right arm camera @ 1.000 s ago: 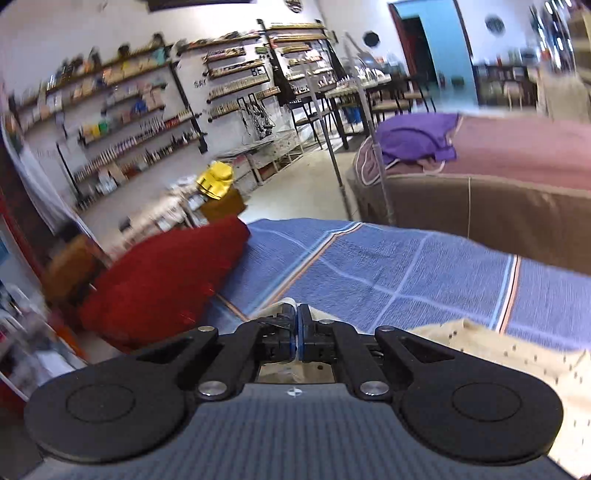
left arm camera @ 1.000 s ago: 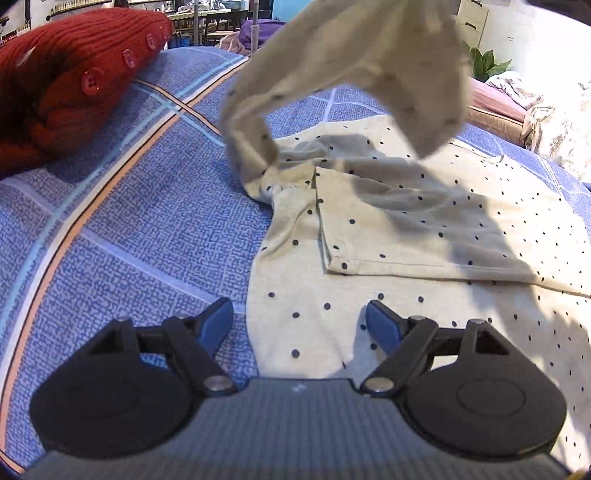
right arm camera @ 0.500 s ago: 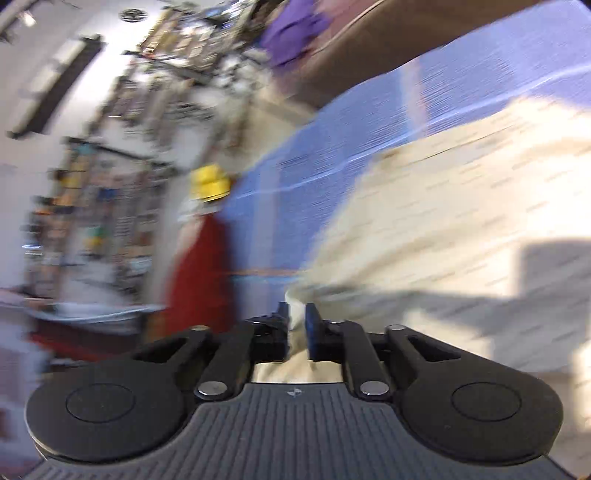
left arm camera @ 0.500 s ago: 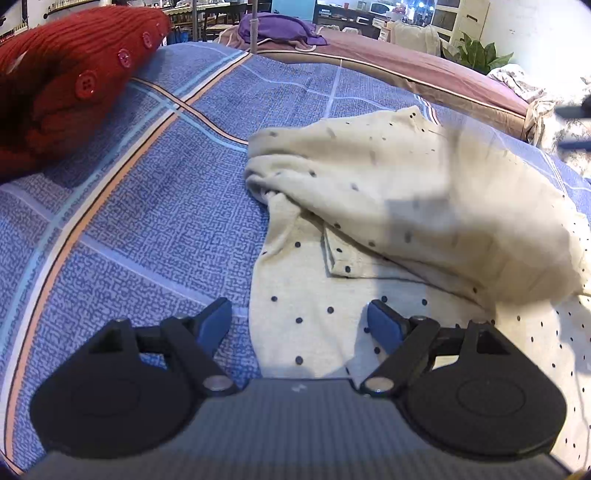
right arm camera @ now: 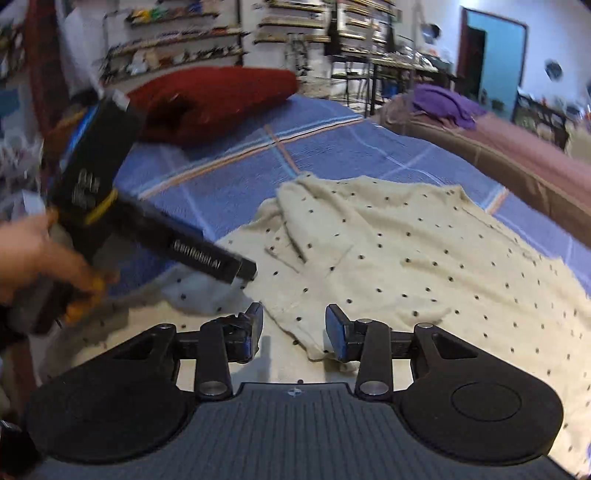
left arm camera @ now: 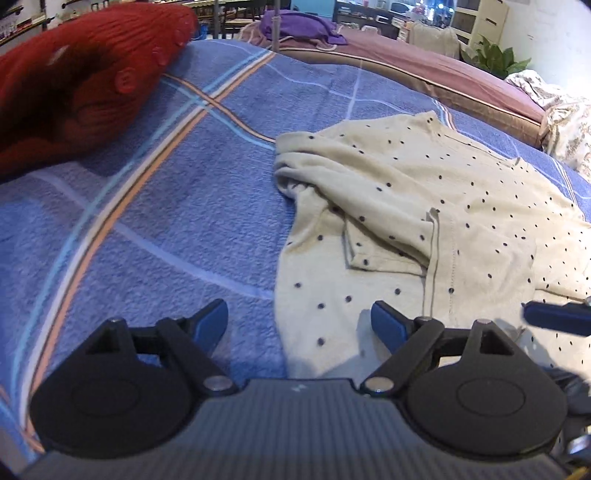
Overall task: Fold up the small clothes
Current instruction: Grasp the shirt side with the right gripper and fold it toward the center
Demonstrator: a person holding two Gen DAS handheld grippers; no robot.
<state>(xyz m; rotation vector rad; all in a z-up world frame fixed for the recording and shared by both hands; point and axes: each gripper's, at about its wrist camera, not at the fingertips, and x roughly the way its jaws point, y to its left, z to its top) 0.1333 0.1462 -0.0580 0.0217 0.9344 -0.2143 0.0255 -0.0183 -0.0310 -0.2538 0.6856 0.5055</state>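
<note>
A cream dotted garment [left arm camera: 424, 206] lies on the blue plaid bedspread [left arm camera: 166, 221], its upper part folded down over its middle. It also shows in the right wrist view [right arm camera: 406, 251]. My left gripper [left arm camera: 299, 325] is open and empty, low over the garment's near left edge. My right gripper [right arm camera: 293, 328] is open and empty just above the folded edge; one of its fingertips [left arm camera: 554, 317] shows at the right of the left wrist view. The left gripper's body [right arm camera: 147, 229] and the hand holding it show at the left of the right wrist view.
A red knitted item with buttons [left arm camera: 81, 81] lies at the bedspread's far left, also in the right wrist view [right arm camera: 210, 99]. A purple cloth [left arm camera: 299, 27] lies on a pink-covered bed [left arm camera: 424, 70] behind. Shelves line the far wall [right arm camera: 177, 40].
My right gripper carried the garment's upper part over and down onto its middle, then opened and let it go. My left gripper stayed open in place.
</note>
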